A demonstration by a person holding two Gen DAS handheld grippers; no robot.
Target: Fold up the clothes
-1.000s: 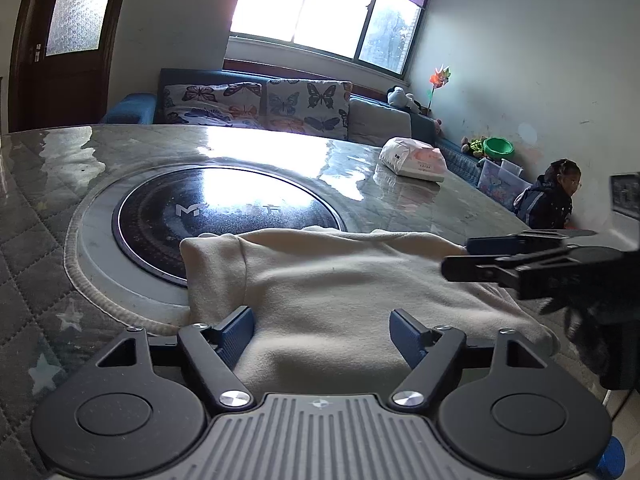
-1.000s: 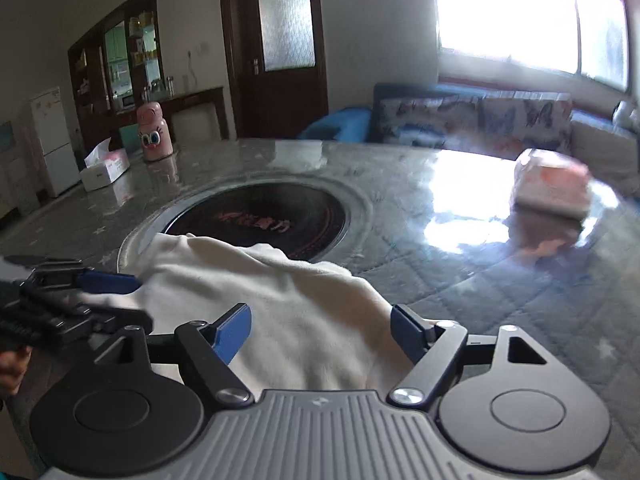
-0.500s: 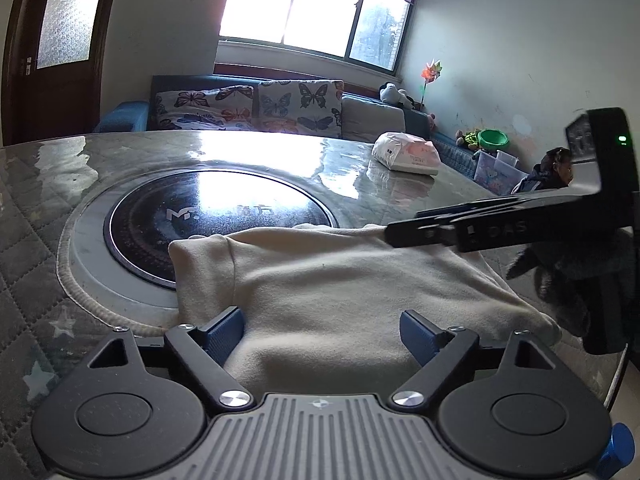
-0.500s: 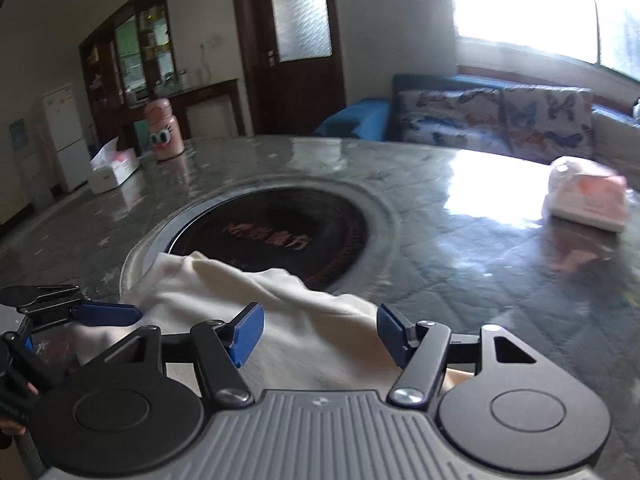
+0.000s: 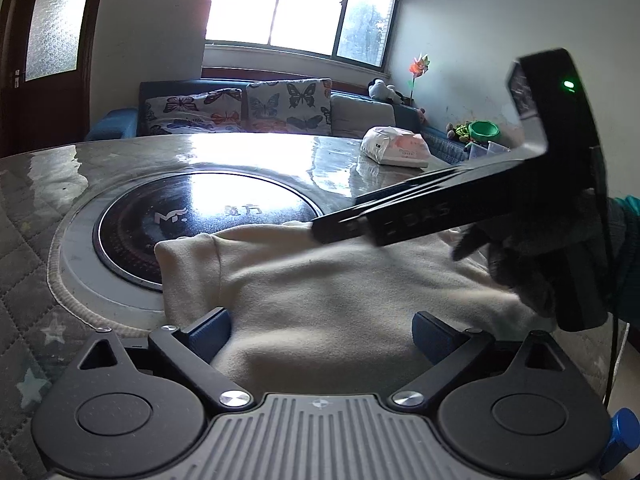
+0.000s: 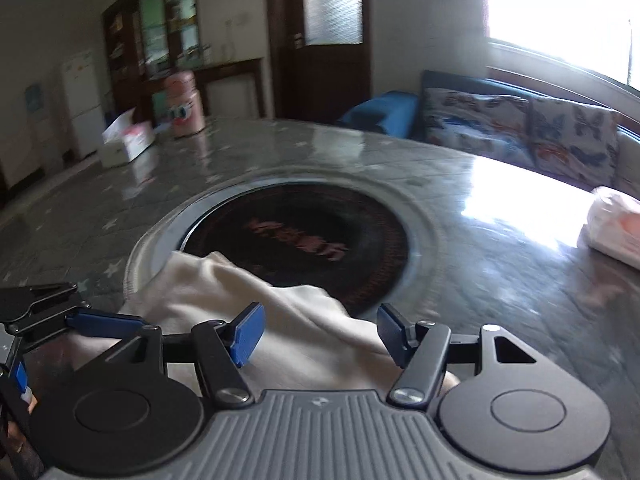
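Observation:
A cream garment (image 5: 340, 280) lies bunched on the grey table near its front edge, its far end over the round black hob plate (image 5: 200, 216). My left gripper (image 5: 322, 332) hovers low over the garment's near part. Its jaws are opening wide, the cloth lies under them and the pads do not press it. My right gripper (image 6: 322, 334) stands open above the garment (image 6: 224, 292), its pads clear of the cloth. From the side, its fingers (image 5: 348, 226) reach across the garment's far edge, held by a gloved hand (image 5: 520, 268). The left gripper's fingers (image 6: 104, 322) show at the garment's left end.
A pink-and-white tissue pack (image 5: 396, 148) lies on the table's far right side. A pink bottle (image 6: 182, 108) and a tissue box (image 6: 126, 140) stand at the far left edge. A sofa with butterfly cushions (image 5: 240, 108) runs behind the table.
The right gripper has swung left across the garment, its fingers now over the far edge near the hob plate. The left jaws have spread wider. The right jaws have narrowed a little.

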